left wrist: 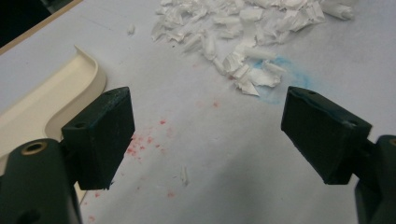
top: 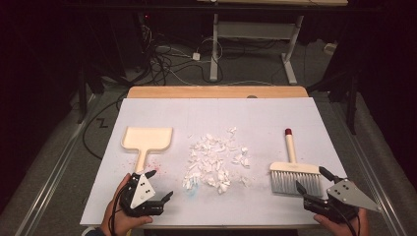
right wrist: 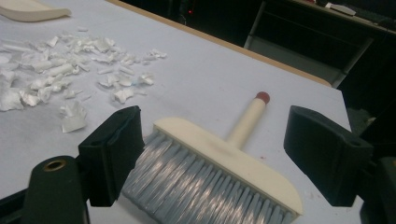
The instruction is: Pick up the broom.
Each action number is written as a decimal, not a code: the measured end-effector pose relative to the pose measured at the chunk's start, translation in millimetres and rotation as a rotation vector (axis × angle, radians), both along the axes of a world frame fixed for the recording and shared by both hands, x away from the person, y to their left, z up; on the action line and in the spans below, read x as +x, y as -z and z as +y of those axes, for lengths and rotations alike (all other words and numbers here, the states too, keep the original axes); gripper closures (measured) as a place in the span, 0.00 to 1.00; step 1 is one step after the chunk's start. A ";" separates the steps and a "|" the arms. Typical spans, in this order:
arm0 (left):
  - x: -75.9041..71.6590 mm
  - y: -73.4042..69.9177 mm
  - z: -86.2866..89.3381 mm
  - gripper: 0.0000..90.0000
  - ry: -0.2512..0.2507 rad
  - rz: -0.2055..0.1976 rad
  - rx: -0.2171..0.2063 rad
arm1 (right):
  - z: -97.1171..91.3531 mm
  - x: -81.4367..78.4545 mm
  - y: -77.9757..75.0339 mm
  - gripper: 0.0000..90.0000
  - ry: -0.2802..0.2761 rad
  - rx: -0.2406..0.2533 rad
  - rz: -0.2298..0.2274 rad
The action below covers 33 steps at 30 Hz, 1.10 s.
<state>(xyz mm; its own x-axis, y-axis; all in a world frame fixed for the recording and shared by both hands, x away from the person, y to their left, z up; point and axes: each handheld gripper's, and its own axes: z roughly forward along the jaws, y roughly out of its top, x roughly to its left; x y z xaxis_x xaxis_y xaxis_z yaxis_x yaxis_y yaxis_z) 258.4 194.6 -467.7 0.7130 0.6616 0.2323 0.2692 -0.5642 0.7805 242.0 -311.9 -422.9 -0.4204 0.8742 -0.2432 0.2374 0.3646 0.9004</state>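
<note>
A cream dustpan (top: 147, 139) lies on the left of the white table sheet, its handle pointing toward me; its curved rim (left wrist: 70, 79) shows in the left gripper view. A heap of white paper scraps (top: 215, 160) (left wrist: 243, 28) (right wrist: 60, 60) sits mid-table. A cream hand brush (top: 295, 169) (right wrist: 219, 158) with grey bristles and a red-tipped handle lies at the right. My left gripper (top: 160, 186) (left wrist: 205, 135) is open just below the dustpan handle, nothing between its jaws. My right gripper (top: 311, 180) (right wrist: 210, 158) is open, its jaws either side of the brush's bristles without pressing.
Red specks (left wrist: 140, 140) and a blue smudge (left wrist: 280, 74) stain the sheet (top: 216, 118). The wooden table edge (top: 216, 92) runs along the back. Cables (top: 167, 59) and a desk frame (top: 255, 44) stand on the floor beyond.
</note>
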 end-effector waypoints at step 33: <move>0.4 6.3 -1.3 0.18 0.018 0.042 0.026 | 5.0 169.9 33.8 0.38 0.282 -0.061 0.605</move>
